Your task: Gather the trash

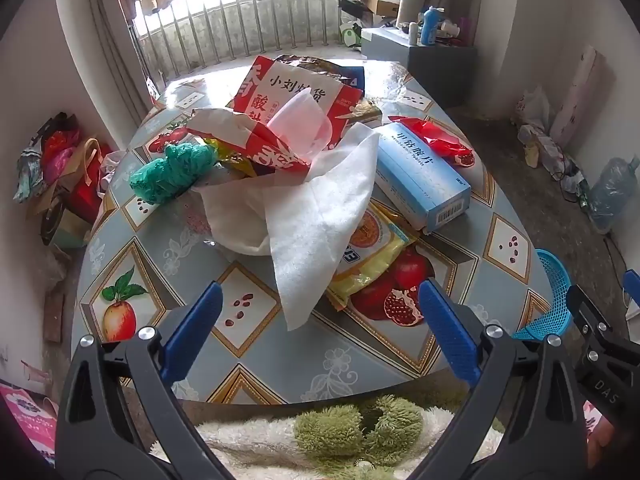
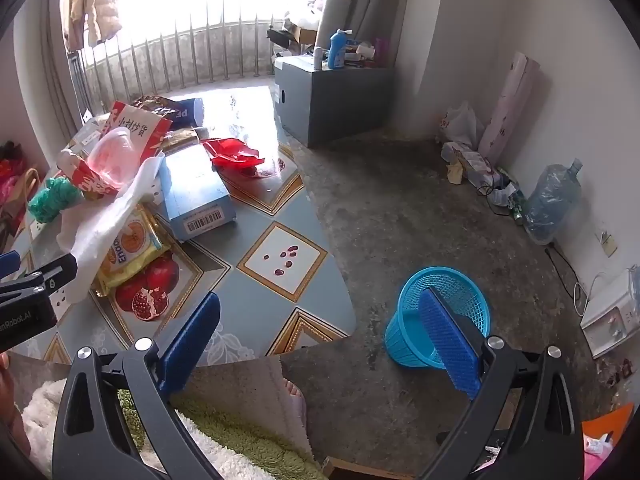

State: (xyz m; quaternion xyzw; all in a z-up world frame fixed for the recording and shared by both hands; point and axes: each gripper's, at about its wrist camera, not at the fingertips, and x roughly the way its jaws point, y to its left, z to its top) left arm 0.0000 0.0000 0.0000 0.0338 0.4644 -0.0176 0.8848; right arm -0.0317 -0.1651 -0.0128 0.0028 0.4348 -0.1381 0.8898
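Note:
Trash is heaped on a table with a fruit-pattern cloth (image 1: 248, 352) (image 2: 256, 312). On it lie a white tissue sheet (image 1: 320, 216) (image 2: 108, 216), a red and white snack bag (image 1: 296, 100) (image 2: 132, 128), a crumpled green bag (image 1: 172, 172) (image 2: 50, 198), a light blue carton (image 1: 424, 180) (image 2: 196, 192), a yellow wrapper (image 1: 372, 252) (image 2: 132, 248) and a red wrapper (image 1: 436, 136) (image 2: 236, 156). My left gripper (image 1: 320, 332) hovers open at the table's near edge, empty, just short of the tissue. My right gripper (image 2: 320, 344) hangs open and empty over the table's right corner. A blue mesh basket (image 2: 440, 316) (image 1: 552, 296) stands on the floor to the right.
A grey cabinet (image 2: 332, 96) with bottles stands behind the table near the barred window. A large water jug (image 2: 552, 204) and loose clutter line the right wall. Bags (image 1: 64, 176) are piled on the floor at the left. A fluffy white and green sleeve (image 1: 340, 436) shows below the grippers.

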